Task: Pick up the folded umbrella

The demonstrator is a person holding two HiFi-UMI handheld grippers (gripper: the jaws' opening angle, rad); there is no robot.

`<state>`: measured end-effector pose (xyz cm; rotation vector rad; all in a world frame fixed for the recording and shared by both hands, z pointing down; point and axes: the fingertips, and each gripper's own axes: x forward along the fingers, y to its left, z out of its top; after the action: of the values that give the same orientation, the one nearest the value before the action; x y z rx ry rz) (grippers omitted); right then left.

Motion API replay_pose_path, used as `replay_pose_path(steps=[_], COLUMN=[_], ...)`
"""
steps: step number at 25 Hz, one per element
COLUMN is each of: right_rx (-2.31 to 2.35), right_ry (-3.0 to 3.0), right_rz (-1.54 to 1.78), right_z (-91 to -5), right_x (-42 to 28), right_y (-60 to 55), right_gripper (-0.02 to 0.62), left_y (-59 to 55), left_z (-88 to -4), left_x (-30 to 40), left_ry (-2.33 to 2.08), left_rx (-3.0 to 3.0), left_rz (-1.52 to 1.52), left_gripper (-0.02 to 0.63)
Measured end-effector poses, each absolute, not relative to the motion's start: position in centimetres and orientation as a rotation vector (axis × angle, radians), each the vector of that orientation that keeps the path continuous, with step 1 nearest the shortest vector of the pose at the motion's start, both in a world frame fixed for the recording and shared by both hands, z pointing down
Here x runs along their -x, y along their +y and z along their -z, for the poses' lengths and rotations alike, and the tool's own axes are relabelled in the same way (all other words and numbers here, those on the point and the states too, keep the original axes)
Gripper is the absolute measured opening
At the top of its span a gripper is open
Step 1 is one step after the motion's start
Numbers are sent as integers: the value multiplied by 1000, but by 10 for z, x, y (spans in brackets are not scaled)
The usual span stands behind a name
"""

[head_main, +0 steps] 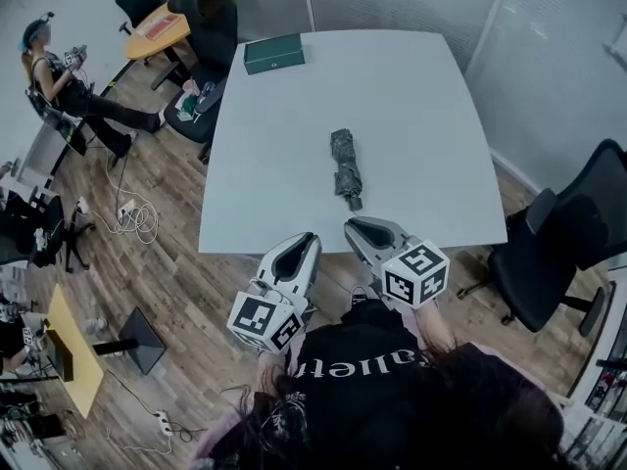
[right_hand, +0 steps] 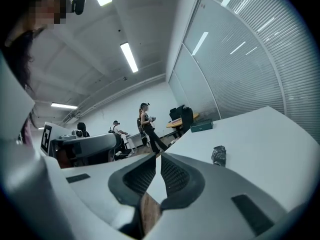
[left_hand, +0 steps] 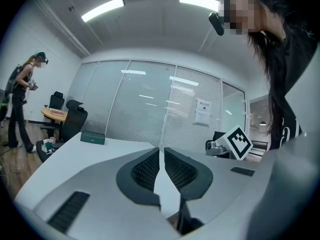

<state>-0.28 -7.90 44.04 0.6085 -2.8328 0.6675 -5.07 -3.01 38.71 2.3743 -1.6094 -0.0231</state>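
The folded umbrella [head_main: 345, 167], dark grey and rolled tight, lies on the white table [head_main: 411, 96] a little nearer than its middle, handle end toward me. In the right gripper view the umbrella [right_hand: 218, 155] shows ahead and to the right of the jaws. My left gripper [head_main: 310, 237] hangs at the table's near edge, left of the umbrella's handle; its jaws are shut and hold nothing [left_hand: 161, 150]. My right gripper [head_main: 351, 225] sits just short of the handle end, also shut and empty [right_hand: 158, 156].
A green box [head_main: 274, 54] rests at the table's far left corner. Black office chairs stand at the right [head_main: 554, 253] and far left [head_main: 201, 27]. A person [head_main: 59, 81] stands far left on the wood floor, where cables lie. Glass partitions close off the back.
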Motion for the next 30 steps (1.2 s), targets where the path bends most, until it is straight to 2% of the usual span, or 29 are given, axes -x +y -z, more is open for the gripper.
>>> replay_pose_path(steps=[19, 30], right_rx=[-523, -697], right_ry=[-2782, -2718], right_rz=[-792, -828], right_z=[-475, -491], right_x=[30, 53], right_y=[-132, -176], right_gripper=[43, 43], left_y=[-79, -128], left_z=[-412, -417], left_x=[64, 94], left_ry=[-1649, -1490], left_rx=[-2301, -2397], left_rz=[-104, -124], left_gripper=[46, 46])
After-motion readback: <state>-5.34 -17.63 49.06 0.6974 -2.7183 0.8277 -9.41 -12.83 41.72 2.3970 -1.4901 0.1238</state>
